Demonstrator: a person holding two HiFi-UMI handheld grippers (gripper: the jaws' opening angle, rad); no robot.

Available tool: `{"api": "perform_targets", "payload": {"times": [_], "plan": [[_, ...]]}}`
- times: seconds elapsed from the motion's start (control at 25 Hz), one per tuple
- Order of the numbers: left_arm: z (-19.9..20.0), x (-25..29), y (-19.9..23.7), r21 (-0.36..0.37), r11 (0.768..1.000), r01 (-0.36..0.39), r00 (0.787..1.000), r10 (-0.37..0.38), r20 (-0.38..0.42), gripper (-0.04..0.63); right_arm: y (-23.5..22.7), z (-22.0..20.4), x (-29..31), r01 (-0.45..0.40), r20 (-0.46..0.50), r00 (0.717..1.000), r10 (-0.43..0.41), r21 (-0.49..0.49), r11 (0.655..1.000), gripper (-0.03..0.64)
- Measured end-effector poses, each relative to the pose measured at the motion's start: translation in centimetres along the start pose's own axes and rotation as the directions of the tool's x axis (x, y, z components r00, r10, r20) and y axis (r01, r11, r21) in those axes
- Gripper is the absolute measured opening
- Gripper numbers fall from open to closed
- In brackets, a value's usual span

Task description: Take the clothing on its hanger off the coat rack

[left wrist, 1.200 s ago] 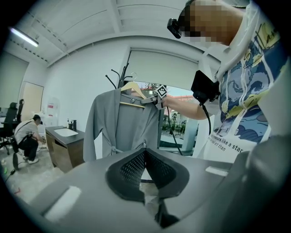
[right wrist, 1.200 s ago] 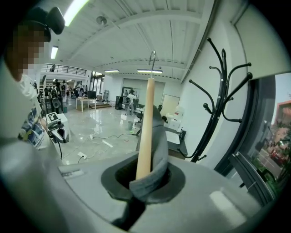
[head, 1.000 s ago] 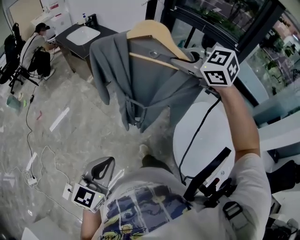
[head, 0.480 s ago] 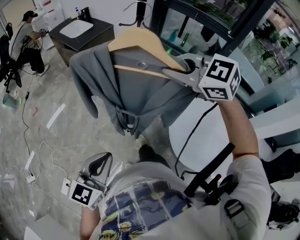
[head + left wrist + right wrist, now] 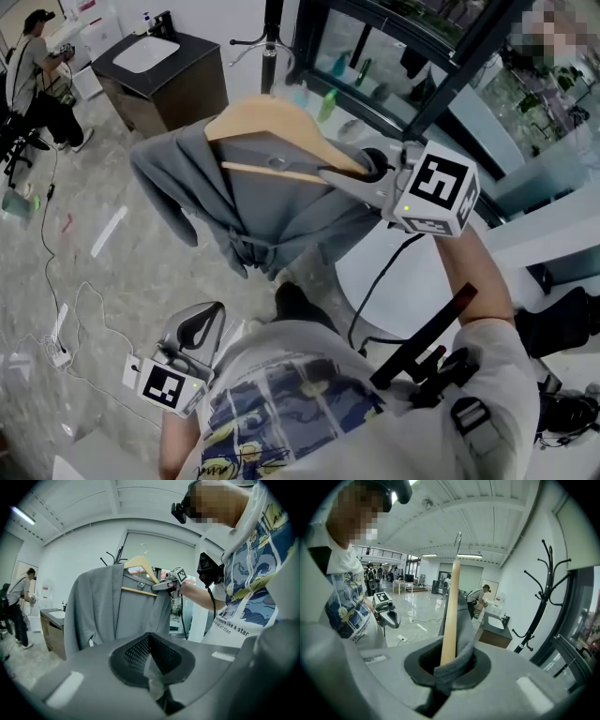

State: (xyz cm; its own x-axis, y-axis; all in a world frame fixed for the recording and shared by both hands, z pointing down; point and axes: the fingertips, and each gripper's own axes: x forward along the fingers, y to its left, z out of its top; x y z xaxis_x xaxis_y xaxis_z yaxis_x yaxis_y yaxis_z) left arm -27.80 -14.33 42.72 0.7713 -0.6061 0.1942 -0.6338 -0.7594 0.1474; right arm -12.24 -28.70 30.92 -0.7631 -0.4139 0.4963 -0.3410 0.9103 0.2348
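1. Low by the person's hip, the left tool (image 5: 200, 330) hangs on a bent arm with its jaws drawn together. A pale scrap at their seam is too unclear to name.
2. Up and ahead of that tool, the grey garment (image 5: 248, 202) drapes from the wooden hanger (image 5: 272, 122). Both are clear of the coat rack (image 5: 273, 42), which stands beyond the right tool's tip, apart from it.
3. The right arm (image 5: 483, 272) reaches forward and up, nearly straight. The right tool (image 5: 361, 171) is clamped on the hanger's near shoulder, with a fold of the cloth pinched in too.
4. The rack's lower pole is hidden behind the hanger in the head view. The hanger's hook (image 5: 144, 549) shows clearly only from the two tools' own views.
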Motion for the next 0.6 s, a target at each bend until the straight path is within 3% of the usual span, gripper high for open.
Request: {"api": "perform_targets", "payload": {"times": [0.6], "plan": [[-1.3, -1.5, 0.1, 0.005, 1.0, 0.014, 1.0, -0.014, 0.006, 0.003, 6.6, -1.4, 1.5, -0.033, -0.023, 0.999, 0.033, 0.006, 0.999, 0.006]]}}
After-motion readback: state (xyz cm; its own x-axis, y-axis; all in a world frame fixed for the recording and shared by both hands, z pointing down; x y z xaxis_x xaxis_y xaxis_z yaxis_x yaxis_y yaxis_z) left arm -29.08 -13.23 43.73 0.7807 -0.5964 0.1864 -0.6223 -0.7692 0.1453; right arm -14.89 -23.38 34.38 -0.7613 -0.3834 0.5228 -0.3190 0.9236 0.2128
